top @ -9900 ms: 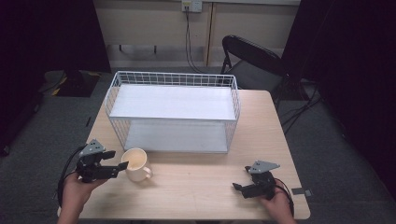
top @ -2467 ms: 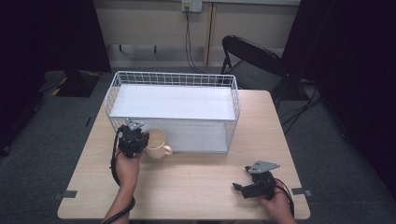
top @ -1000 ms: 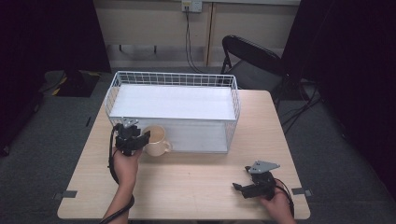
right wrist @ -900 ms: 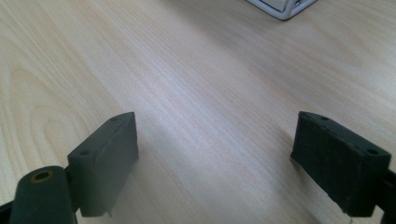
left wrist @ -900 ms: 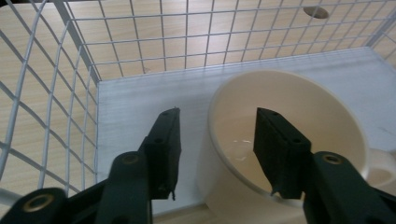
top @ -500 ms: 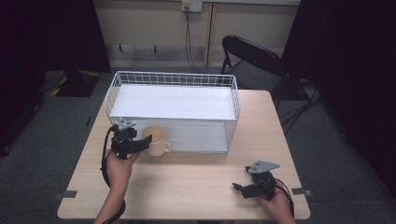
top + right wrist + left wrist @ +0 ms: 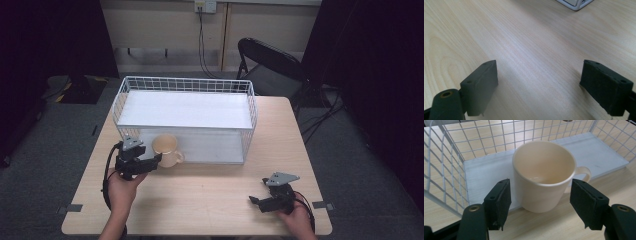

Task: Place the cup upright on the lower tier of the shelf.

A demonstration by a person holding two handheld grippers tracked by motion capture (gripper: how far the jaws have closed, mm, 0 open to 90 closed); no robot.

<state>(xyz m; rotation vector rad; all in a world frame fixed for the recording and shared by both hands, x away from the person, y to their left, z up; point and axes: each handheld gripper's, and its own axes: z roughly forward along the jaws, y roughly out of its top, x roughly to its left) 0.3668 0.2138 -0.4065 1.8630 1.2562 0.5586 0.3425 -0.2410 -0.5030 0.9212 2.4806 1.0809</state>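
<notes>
At the rack's (image 7: pixel 250 107) front edge, our left gripper (image 7: pixel 541 202) has just been opening, jaws clear either side of the mug (image 7: pixel 544 175), the right gripper (image 7: pixel 541 87) wide open, empty.

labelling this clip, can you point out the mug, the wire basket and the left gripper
cream mug (image 7: pixel 541 192), left gripper view, on its front wall
white wire basket (image 7: pixel 187 80), high view, on its far rim
left gripper (image 7: pixel 156 159), high view, midway between its fingertips
</notes>
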